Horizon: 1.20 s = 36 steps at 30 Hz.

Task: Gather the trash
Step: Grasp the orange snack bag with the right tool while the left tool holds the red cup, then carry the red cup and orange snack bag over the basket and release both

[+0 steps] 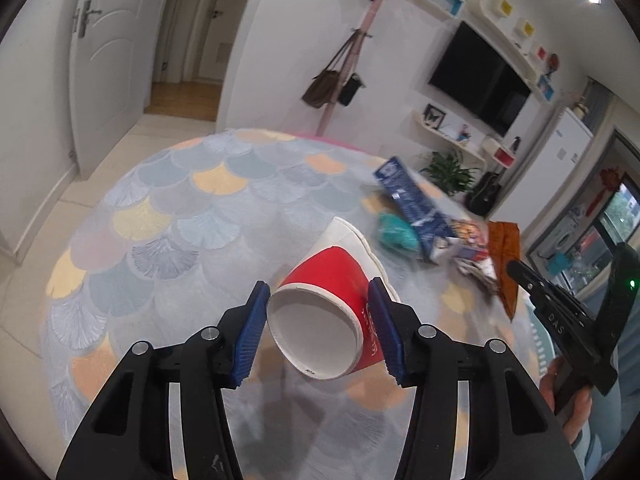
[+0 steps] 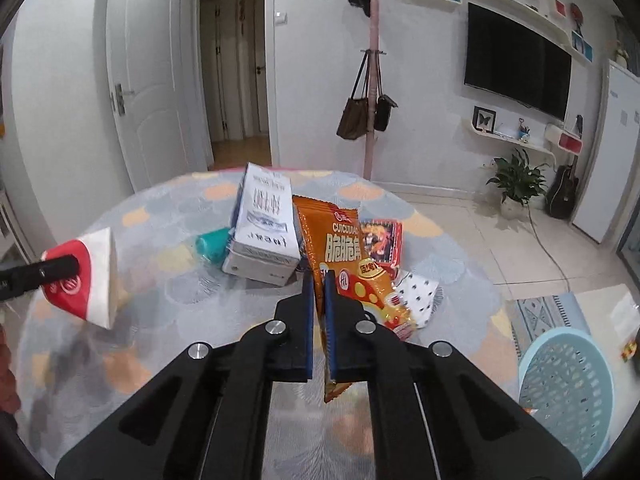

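While your left claw point(image 1: 318, 322) is clamped on the red and white paper cup point(image 1: 324, 312), its blue pads press the cup's sides just behind the rim, and the open mouth faces the left wrist camera. In the right wrist view the same cup point(image 2: 90, 276) hangs at the far left, clear of the round patterned rug point(image 2: 168, 292) below it.

Your right claw point(image 2: 319, 320) is closed tight on the orange snack wrapper point(image 2: 340, 252). You hold it by its lower edge: the wrapper stands up between the pads, and one corner hangs below them.

Remaining items lie together on the rug beyond the right claw:
- a white and blue carton point(image 2: 264, 232), on its side, just left of the wrapper;
- a teal crumpled item point(image 2: 212, 246), touching the carton's left side;
- a red printed packet point(image 2: 380, 242), behind the wrapper;
- a white spotted packet point(image 2: 418, 296), to the wrapper's right.

A light blue perforated basket point(image 2: 568, 392) stands on the tiled floor at lower right, well apart from the pile.

Your hand point(image 1: 568, 400) on the right claw's handle shows at the right edge of the left wrist view. That view is blurred around the pile.
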### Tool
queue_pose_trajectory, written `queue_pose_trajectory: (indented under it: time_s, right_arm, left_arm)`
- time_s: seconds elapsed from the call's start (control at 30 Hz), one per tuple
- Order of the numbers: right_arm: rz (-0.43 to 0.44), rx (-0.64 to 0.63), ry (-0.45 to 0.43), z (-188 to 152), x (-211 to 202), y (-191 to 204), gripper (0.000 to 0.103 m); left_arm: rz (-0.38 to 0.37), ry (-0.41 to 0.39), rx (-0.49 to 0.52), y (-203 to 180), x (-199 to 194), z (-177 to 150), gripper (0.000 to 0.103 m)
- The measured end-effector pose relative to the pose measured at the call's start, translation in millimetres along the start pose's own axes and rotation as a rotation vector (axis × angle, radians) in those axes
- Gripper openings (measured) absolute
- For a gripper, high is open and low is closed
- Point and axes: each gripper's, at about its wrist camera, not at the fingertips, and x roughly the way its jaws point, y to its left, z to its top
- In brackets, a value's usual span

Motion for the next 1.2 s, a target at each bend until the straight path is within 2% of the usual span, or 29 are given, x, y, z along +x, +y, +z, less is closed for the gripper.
queue_pose_trajectory:
  time_s: [0.23,0.4,0.6,0.83,1.03,1.2]
  right_arm:
    - [0.080,0.061,-0.077,6.6,-46.7,-12.4,0.002]
    - [0.082,0.077,-0.139,10.4,-81.8,-25.0,0.002]
    - [0.010,0.127,-0.207,6.7,-123.8,-58.3,0.002]
    - [-0.105,0.227,-0.248,-13.0,-166.3,-127.9,0.002]
    - [-0.174,0.362,-0.221,-42.2,-176.6,-194.9,0.002]
    - [-0.215,0.464,-0.161,-68.2,-174.3,-239.0,0.002]
  left_arm:
    - [-0.075,-0.042,0.083,-43.9,-20.6,4.6,0.049]
    - [-0.129,-0.059,0.165,-88.1,-22.9,7.9,0.049]
    - [-0.199,-0.059,0.253,-150.3,-12.3,6.8,0.049]
    - [-0.297,-0.037,0.354,-229.7,10.6,-4.3,0.049]
    - [-0.410,0.060,0.429,-300.2,46.4,-22.6,0.049]
    - [-0.445,0.126,0.482,-347.0,81.5,-41.9,0.049]
